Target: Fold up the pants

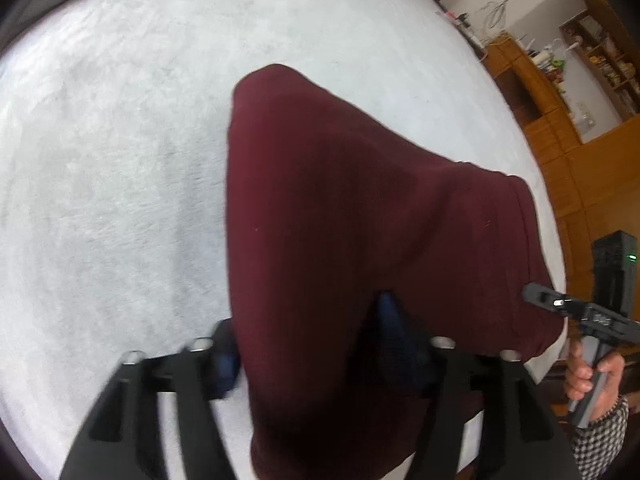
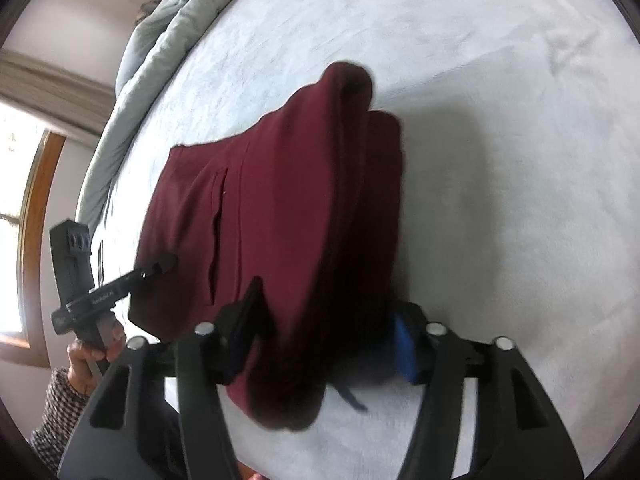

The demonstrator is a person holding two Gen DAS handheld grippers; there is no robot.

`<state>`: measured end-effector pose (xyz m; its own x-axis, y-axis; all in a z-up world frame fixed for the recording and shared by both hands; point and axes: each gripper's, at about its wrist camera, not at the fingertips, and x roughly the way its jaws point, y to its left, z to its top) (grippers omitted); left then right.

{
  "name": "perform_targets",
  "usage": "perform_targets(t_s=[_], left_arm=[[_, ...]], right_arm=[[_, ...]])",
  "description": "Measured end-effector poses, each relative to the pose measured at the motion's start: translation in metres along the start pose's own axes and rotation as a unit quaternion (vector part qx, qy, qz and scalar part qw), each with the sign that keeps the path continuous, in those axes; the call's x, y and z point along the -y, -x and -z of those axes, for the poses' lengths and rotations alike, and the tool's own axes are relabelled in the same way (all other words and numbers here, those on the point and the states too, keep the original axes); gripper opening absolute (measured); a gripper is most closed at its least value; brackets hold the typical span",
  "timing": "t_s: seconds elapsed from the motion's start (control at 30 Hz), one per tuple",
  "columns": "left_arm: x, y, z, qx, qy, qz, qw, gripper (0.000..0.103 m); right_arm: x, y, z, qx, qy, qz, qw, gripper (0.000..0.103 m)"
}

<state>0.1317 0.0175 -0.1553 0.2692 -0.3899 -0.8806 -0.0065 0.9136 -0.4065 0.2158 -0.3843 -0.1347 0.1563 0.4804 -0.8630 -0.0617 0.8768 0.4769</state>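
Bedsheet, pale grey-white and fuzzy [image 1: 120,160], fills both views, with dark maroon knit pants [image 1: 360,208] lying folded on it, near the close edge. Pants' long axis runs away from both grippers toward the far fold; the near edge hangs between the jaws. Left gripper [image 1: 316,352] stands spread, blue pads either side of the maroon cloth, no pinch visible; cloth looks loose between them. Right gripper [image 2: 320,344] likewise spread around the near corner, pads apart from the fabric as far as blur allows. Both hands equally close, left at one side of the near edge, right at the other. Left wrist view shows the waistband end and wooden shelving [image 1: 560,128], plus the person's hand [image 1: 592,380] on the other gripper's handle. Right wrist view alone shows the side pocket slit [image 2: 218,220], stacked layers at the far fold, the grey-green quilt [image 2: 160,60] and a window [image 2: 24,200]. Judging: fold laid, release under way.
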Motion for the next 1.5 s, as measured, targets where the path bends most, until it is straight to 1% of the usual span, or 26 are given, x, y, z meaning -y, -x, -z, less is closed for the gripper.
perform_targets(t_s=[0.07,0.13,0.17,0.23,0.3,0.33,0.4,0.43,0.47,0.57,0.63,0.7,0.77,0.8,0.83,0.9,0.93,0.97,1.0,1.03,1.1,1.17,1.23,1.3,1.4,1.5], left_arm=[[0.021,0.002,0.002,-0.006,0.001,-0.012,0.9999,0.082],[0.005,0.019,0.017,-0.011,0.001,-0.019,0.9998,0.085],[0.004,0.026,0.023,-0.007,0.003,-0.025,0.9997,0.088],[-0.003,0.031,0.031,-0.007,0.003,-0.032,0.9995,0.091],[-0.005,0.031,0.038,-0.008,0.009,-0.027,0.9996,0.091],[-0.006,0.032,0.040,-0.005,0.017,-0.025,0.9995,0.091],[-0.007,0.027,0.037,-0.004,0.025,-0.018,0.9995,0.091],[-0.008,0.025,0.037,-0.006,0.028,-0.018,0.9994,0.092],[-0.008,0.024,0.037,-0.006,0.028,-0.018,0.9994,0.092],[0.000,0.023,0.034,-0.003,0.018,-0.028,0.9994,0.092],[0.003,0.028,0.034,0.003,0.009,-0.026,0.9996,0.092],[0.010,0.027,0.033,0.008,-0.006,-0.037,0.9993,0.095],[0.013,0.019,0.034,0.003,-0.019,-0.052,0.9985,0.097],[0.012,0.013,0.035,-0.001,-0.018,-0.050,0.9986,0.097],[0.010,0.009,0.036,-0.003,-0.013,-0.045,0.9989,0.098],[0.005,0.008,0.036,-0.004,0.003,-0.035,0.9994,0.100],[0.004,0.010,0.036,-0.005,0.009,-0.034,0.9994,0.100],[0.003,0.013,0.036,-0.004,0.010,-0.038,0.9992,0.100],[0.004,0.017,0.037,-0.002,0.007,-0.044,0.9990,0.099],[0.007,0.022,0.038,0.000,0.001,-0.053,0.9986,0.099],[0.013,0.033,0.041,0.005,-0.011,-0.074,0.9972,0.099],[0.020,0.043,0.046,0.006,-0.019,-0.098,0.9950,0.099],[0.026,0.052,0.051,0.008,-0.019,-0.115,0.9931,0.099],[0.034,0.060,0.056,0.008,-0.019,-0.122,0.9924,0.099],[0.045,0.076,0.065,0.023,-0.011,-0.123,0.9921,0.099],[0.051,0.094,0.071,0.044,-0.007,-0.129,0.9907,0.099]], right_arm=[[0.006,0.021,0.010,0.019,-0.001,0.000,1.000,0.061],[0.006,0.037,0.015,0.033,0.000,0.005,0.999,0.064],[0.004,0.045,0.022,0.035,-0.001,-0.006,0.999,0.064],[0.001,0.050,0.031,0.033,-0.001,-0.023,0.999,0.064],[-0.001,0.048,0.038,0.022,0.000,-0.025,0.999,0.064],[-0.002,0.045,0.039,0.012,-0.003,-0.027,1.000,0.063],[-0.008,0.031,0.041,-0.003,-0.003,-0.026,1.000,0.055],[-0.008,0.023,0.041,-0.010,-0.007,-0.028,1.000,0.044],[-0.008,0.018,0.040,-0.013,-0.014,-0.033,0.999,0.040],[-0.011,0.019,0.040,-0.006,-0.007,-0.026,1.000,0.029],[-0.011,0.028,0.038,0.004,-0.013,-0.038,0.999,0.027],[-0.009,0.037,0.036,0.015,-0.017,-0.030,0.999,0.027],[-0.004,0.028,0.037,0.000,-0.022,-0.011,1.000,0.027],[-0.001,0.019,0.038,-0.010,-0.026,-0.005,1.000,0.027],[0.002,0.011,0.040,-0.019,-0.031,-0.002,0.999,0.028],[0.001,0.012,0.043,-0.013,-0.025,-0.001,1.000,0.030],[-0.001,0.013,0.043,-0.010,-0.023,-0.002,1.000,0.033],[-0.007,0.017,0.044,-0.004,-0.010,0.001,1.000,0.041],[-0.010,0.021,0.045,0.001,-0.002,0.015,1.000,0.048],[-0.017,0.028,0.046,0.010,0.008,0.040,0.999,0.055],[-0.028,0.038,0.049,0.025,0.030,0.075,0.996,0.061],[-0.041,0.050,0.052,0.048,0.046,0.124,0.990,0.083],[-0.055,0.058,0.058,0.063,0.057,0.160,0.983,0.090],[-0.064,0.063,0.062,0.074,0.058,0.172,0.981,0.092],[-0.076,0.067,0.068,0.079,0.053,0.188,0.978,0.095],[-0.082,0.074,0.072,0.081,0.053,0.188,0.977,0.095]])
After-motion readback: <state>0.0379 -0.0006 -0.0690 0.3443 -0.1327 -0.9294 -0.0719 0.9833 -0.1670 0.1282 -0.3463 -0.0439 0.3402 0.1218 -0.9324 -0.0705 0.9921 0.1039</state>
